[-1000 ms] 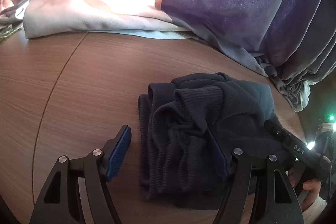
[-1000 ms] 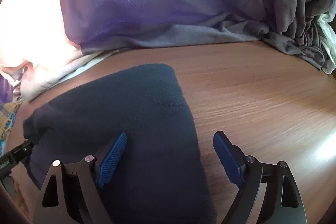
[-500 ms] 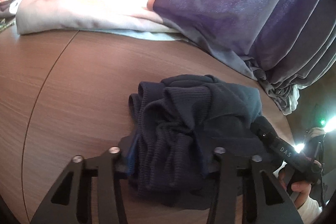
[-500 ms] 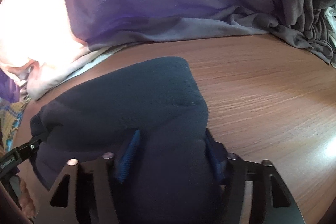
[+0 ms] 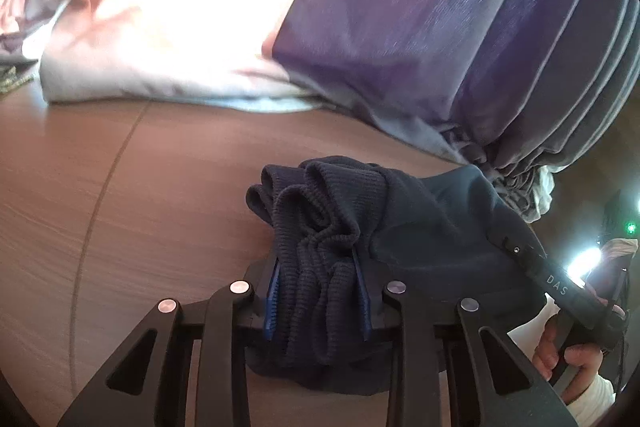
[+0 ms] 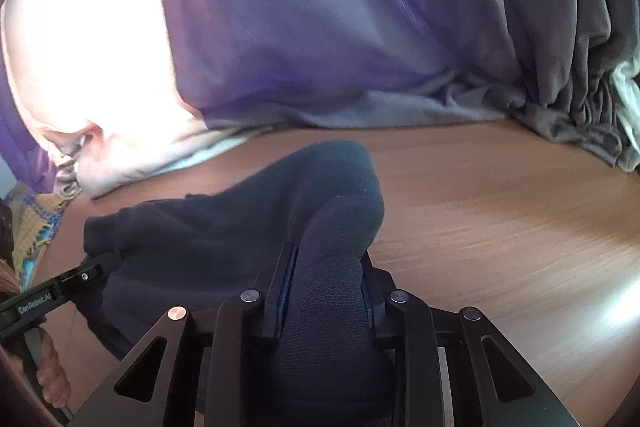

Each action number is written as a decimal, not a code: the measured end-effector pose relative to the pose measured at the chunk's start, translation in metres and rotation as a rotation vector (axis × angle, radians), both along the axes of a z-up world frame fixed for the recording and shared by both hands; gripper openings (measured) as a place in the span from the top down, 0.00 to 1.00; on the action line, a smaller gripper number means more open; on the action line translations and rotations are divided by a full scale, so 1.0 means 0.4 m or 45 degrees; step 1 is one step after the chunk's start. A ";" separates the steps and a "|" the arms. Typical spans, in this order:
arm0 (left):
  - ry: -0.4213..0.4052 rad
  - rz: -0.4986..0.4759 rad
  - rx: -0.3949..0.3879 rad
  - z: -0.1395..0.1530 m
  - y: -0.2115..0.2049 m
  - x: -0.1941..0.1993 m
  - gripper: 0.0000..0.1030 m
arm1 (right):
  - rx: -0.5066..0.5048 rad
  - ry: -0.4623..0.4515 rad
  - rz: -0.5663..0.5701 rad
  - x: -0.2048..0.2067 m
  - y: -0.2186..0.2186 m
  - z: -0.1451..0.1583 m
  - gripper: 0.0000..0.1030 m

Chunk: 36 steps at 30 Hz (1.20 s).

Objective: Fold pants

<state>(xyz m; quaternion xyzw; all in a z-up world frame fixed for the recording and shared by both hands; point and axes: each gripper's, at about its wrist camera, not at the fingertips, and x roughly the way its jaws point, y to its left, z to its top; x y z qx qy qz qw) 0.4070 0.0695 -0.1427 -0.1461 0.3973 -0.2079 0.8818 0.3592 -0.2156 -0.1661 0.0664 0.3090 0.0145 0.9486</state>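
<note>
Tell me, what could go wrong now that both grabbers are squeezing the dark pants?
1. The left gripper pinches only the bunched ribbed waistband of the pants, so some layers might slip out when lifted.
2. The right gripper clamps a thick roll of cloth; the fold could come out lumpy.
3. The purple curtain hangs onto the table close behind, so swinging pants might snag it.
</note>
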 end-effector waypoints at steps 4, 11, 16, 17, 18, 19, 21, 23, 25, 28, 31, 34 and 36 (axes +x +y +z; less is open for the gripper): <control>-0.075 0.012 0.003 0.049 0.040 -0.036 0.71 | -0.020 -0.074 0.010 -0.046 0.021 0.049 0.72; -0.170 0.063 0.063 0.126 0.168 -0.095 0.71 | -0.038 -0.186 0.057 -0.113 0.133 0.135 0.73; -0.200 0.109 0.133 0.151 0.285 -0.116 0.71 | -0.034 -0.234 0.121 -0.127 0.251 0.166 0.73; -0.203 0.117 0.148 0.152 0.306 -0.118 0.71 | -0.042 -0.243 0.137 -0.128 0.273 0.168 0.72; -0.203 0.127 0.162 0.150 0.325 -0.119 0.71 | -0.049 -0.248 0.152 -0.131 0.299 0.171 0.73; -0.201 0.137 0.176 0.149 0.350 -0.117 0.71 | -0.049 -0.250 0.166 -0.130 0.323 0.172 0.73; -0.200 0.154 0.195 0.148 0.389 -0.113 0.71 | -0.052 -0.255 0.197 -0.124 0.369 0.172 0.73; -0.195 0.164 0.228 0.138 0.436 -0.104 0.71 | -0.057 -0.249 0.220 -0.112 0.416 0.162 0.72; -0.181 0.162 0.275 0.124 0.473 -0.089 0.71 | -0.051 -0.225 0.235 -0.094 0.454 0.145 0.73; -0.149 0.160 0.336 0.097 0.517 -0.061 0.71 | -0.021 -0.191 0.263 -0.067 0.503 0.113 0.73; -0.121 0.167 0.388 0.070 0.549 -0.034 0.71 | -0.057 -0.183 0.294 -0.049 0.559 0.072 0.73; -0.091 0.170 0.408 0.041 0.568 -0.009 0.71 | -0.073 -0.127 0.315 -0.024 0.599 0.033 0.73; -0.074 0.167 0.428 0.020 0.573 0.001 0.71 | -0.099 -0.104 0.331 -0.009 0.620 0.006 0.73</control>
